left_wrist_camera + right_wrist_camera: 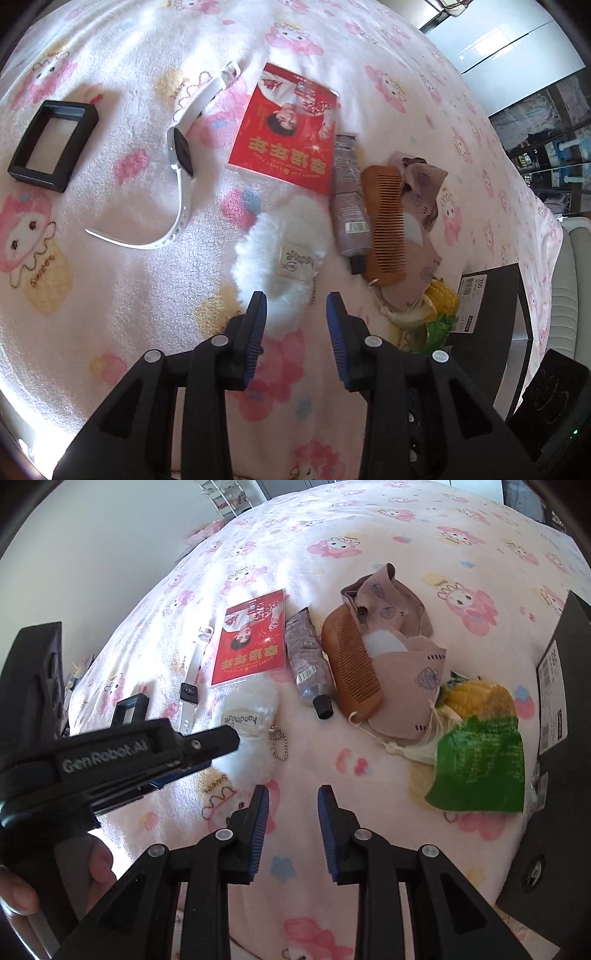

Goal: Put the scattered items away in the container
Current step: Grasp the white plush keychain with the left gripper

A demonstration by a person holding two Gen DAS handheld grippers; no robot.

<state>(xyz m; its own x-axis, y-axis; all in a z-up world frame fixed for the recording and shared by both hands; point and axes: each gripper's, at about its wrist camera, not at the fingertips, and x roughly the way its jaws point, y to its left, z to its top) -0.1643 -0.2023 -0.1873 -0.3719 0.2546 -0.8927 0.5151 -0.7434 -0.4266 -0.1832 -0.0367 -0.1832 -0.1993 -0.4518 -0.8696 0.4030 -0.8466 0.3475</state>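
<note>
progress: none visibly binned | left: white fluffy pouch (275, 251), wooden comb (351, 664), red booklet (288, 125) on bed, dark container (565, 686) far right | left gripper (295, 317), right gripper (290, 808): jaws apart, empty

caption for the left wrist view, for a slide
Open left gripper above a white fluffy pouch on a pink blanket, watch and comb beyond.

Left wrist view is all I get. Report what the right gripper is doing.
Observer: The right gripper hangs over the blanket, jaws open, nothing between them.
Operator: Describe the green thing by the corn.
Observer: It is a flat green packet with printing, overlapping the yellow corn toy.
Operator: Check my left gripper from outside.
Observer: The left gripper has its tip over the white fluffy pouch, and a hand grips its handle.
</note>
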